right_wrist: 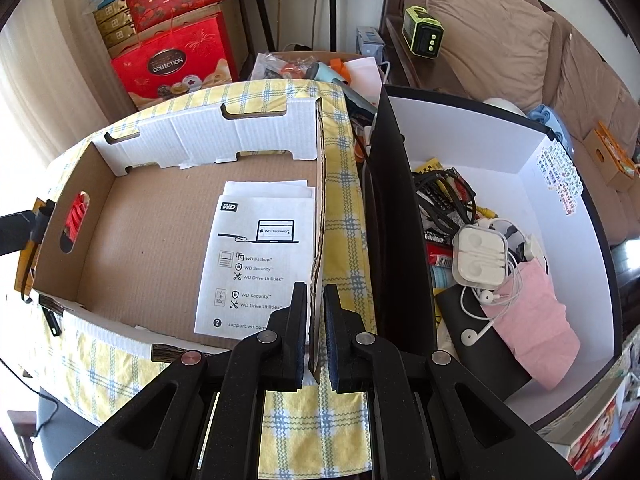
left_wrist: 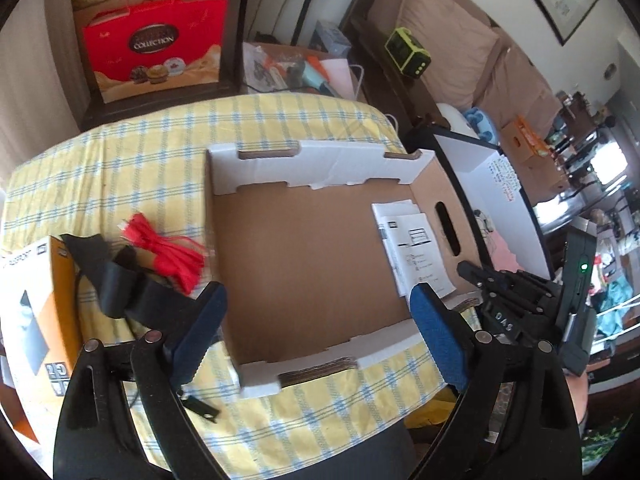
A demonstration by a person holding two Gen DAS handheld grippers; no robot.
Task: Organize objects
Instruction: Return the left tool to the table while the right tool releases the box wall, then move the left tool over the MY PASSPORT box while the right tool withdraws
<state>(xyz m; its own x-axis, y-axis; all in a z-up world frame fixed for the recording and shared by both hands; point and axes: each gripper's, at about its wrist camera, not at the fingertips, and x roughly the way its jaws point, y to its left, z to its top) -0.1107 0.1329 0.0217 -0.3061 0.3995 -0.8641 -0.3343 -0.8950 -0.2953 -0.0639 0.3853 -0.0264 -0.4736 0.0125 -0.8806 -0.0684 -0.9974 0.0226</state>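
Left wrist view: the left gripper (left_wrist: 316, 332) is hanging with jaws spread wide and nothing between them, over the near rim of the cardboard tray (left_wrist: 320, 354). On the checked tablecloth (left_wrist: 120, 160), at about 9 o'clock from the tray, the red cord bundle (left_wrist: 170, 252) is lying beside a black pouch (left_wrist: 116, 284) and an orange-and-white box (left_wrist: 36, 320).

Right wrist view: the right gripper (right_wrist: 316, 332) is pinching the tray's right wall (right_wrist: 319, 216), steadying it. A folded leaflet (right_wrist: 256, 256) is resting on the tray floor at 3 o'clock.

Handling, as judged: the cord bundle is looking light, soft and compressible, so a pinch across its tied middle should be suiting best; loose ends may be trailing or snagging. The box appears stiff, and wider jaws would be suiting it.
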